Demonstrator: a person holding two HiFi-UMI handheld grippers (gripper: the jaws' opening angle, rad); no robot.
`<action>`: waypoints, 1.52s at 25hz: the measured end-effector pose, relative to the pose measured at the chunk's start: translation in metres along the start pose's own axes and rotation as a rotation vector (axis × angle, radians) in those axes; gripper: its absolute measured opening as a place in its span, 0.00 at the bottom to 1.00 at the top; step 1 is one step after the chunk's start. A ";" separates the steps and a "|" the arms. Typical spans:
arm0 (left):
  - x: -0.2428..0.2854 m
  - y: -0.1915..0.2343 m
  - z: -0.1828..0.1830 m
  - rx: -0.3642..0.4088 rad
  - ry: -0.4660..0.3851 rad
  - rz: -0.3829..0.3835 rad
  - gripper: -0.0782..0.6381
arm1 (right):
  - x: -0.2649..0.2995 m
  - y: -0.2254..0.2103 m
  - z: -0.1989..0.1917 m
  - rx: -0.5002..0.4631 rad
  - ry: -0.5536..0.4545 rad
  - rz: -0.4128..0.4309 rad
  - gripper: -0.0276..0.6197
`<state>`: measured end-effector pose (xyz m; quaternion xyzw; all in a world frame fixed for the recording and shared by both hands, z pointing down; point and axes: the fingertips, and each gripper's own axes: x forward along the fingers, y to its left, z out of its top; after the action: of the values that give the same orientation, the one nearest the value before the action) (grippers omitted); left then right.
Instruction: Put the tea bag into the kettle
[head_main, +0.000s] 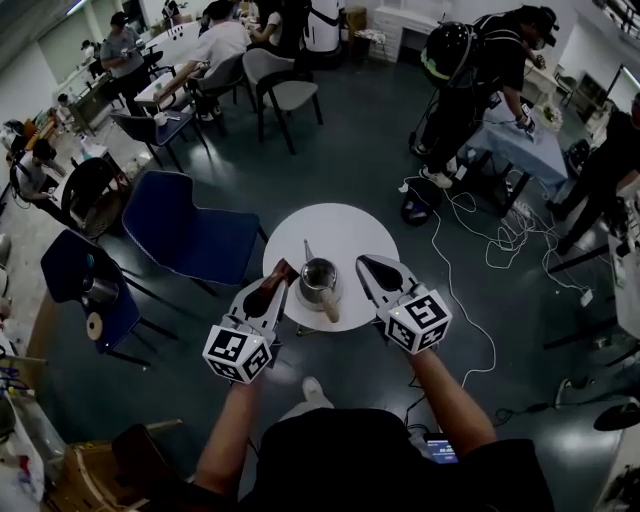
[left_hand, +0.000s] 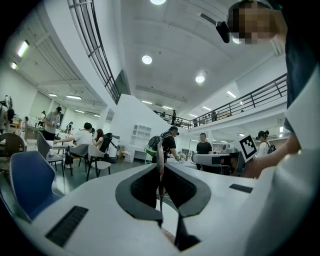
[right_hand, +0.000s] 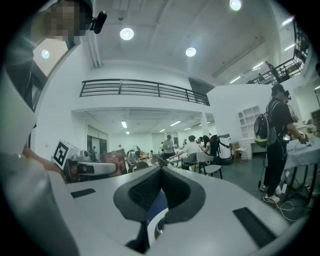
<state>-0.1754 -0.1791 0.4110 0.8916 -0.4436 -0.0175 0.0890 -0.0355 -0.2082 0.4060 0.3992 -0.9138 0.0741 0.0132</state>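
My left gripper (head_main: 282, 270) pinches the thin reddish-brown tea bag (left_hand: 160, 169) edge-on, beside the round steel kettle (head_main: 319, 279) on the round white desk (head_main: 340, 225). My right gripper (head_main: 363, 263) is pressed together, empty.

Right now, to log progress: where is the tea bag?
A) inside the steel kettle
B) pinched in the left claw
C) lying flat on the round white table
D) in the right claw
B: the left claw is shut on the thin brown tea bag, held beside the round steel kettle, not in it.
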 end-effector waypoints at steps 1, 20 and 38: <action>0.000 0.005 0.000 0.000 0.002 -0.003 0.16 | 0.004 0.001 0.001 -0.002 0.000 -0.003 0.07; 0.017 0.048 -0.019 -0.010 0.043 -0.066 0.16 | 0.042 -0.003 -0.011 -0.018 0.032 -0.068 0.07; 0.075 0.062 -0.076 0.006 0.215 0.002 0.16 | 0.059 -0.065 -0.032 -0.004 0.089 -0.029 0.07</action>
<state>-0.1701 -0.2645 0.4999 0.8882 -0.4323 0.0798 0.1337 -0.0295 -0.2899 0.4503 0.4086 -0.9066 0.0895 0.0557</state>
